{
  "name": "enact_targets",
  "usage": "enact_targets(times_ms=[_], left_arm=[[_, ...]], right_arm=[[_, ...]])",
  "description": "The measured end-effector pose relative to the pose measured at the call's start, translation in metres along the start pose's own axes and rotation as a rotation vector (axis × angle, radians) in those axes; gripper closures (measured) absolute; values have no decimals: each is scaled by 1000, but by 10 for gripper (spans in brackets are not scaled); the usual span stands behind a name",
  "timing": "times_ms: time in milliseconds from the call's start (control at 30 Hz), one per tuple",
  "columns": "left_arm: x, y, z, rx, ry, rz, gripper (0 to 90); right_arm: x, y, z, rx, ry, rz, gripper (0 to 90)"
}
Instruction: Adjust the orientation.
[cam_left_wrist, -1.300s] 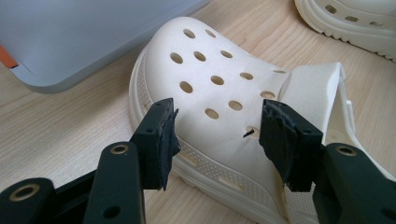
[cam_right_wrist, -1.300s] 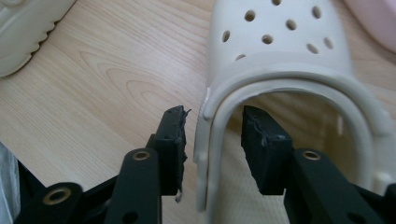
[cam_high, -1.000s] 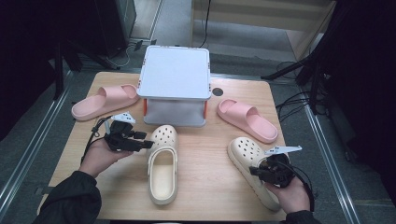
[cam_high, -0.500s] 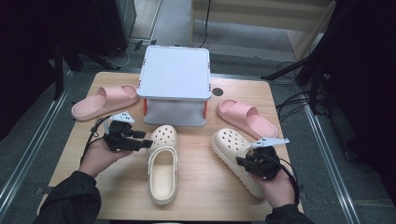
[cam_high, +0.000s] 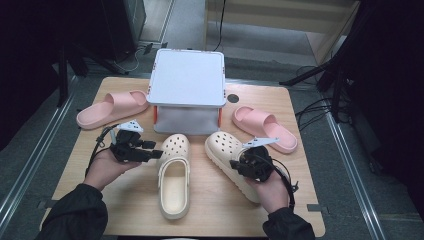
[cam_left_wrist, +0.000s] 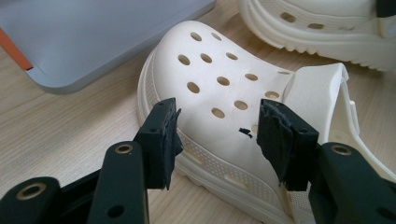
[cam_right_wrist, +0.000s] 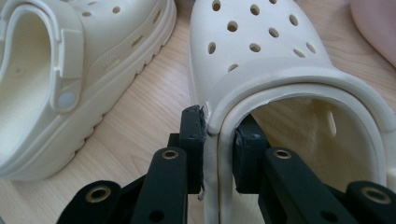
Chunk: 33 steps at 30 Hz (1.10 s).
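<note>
Two cream clogs lie on the wooden table (cam_high: 125, 200). The left clog (cam_high: 174, 187) points at the grey box. My left gripper (cam_high: 154, 151) sits at its left side, by the toe. In the left gripper view the jaws (cam_left_wrist: 219, 135) straddle the clog's perforated upper (cam_left_wrist: 219, 79); they have just been closing a little, but the pads stand apart from it, so it is open. My right gripper (cam_high: 239, 164) is shut on the right clog (cam_high: 222, 145), pinching its side wall and strap (cam_right_wrist: 219, 140). The two clogs lie close together, side by side.
A grey box with a pale lid (cam_high: 187, 82) stands at the back middle. One pink slide (cam_high: 112, 106) lies left of it, another (cam_high: 265, 127) right of it, close to the right clog. Bare table shows along the front edge.
My right gripper has moved left with the right clog in it, bringing it next to the left clog. The left hand and the left clog stayed in place.
</note>
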<state>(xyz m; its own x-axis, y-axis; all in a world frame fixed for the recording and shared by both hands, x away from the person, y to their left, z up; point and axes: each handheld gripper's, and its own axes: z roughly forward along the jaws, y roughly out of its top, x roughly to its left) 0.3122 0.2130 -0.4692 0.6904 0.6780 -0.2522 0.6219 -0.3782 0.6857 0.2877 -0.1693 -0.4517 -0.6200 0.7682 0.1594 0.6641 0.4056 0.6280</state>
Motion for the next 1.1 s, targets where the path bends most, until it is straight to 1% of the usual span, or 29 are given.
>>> enact_targets(times_ms=[67, 133, 233, 400, 433, 500, 600, 933, 1000, 1100], left_arm=[[0, 0, -1, -1, -6, -12, 481], [0, 0, -1, -6, -6, -7, 480], [1, 0, -1, -7, -5, -10, 477], [1, 0, -2, -6, -7, -13, 476], [1, 0, -2, -6, -7, -12, 476], [1, -1, -1, -4, -7, -12, 477], [1, -1, -1, -3, -7, -9, 476], [1, -1, -1, -2, -11, -9, 478], [1, -1, -1, -2, -11, -9, 478], [1, -1, -1, -2, -13, -9, 479]], right_arm=[[3, 5, 6, 3, 2, 0, 775], [5, 9, 12, 7, 10, 3, 775], [9, 16, 21, 19, 18, -17, 774], [12, 22, 32, 37, 7, -17, 768], [12, 22, 34, 34, 11, -17, 769], [13, 24, 36, 37, 5, -15, 769], [15, 26, 39, 41, 10, -13, 771], [31, 29, 50, 60, 10, -53, 769], [33, 29, 51, 64, 10, -59, 760], [34, 28, 51, 57, 21, -75, 715]])
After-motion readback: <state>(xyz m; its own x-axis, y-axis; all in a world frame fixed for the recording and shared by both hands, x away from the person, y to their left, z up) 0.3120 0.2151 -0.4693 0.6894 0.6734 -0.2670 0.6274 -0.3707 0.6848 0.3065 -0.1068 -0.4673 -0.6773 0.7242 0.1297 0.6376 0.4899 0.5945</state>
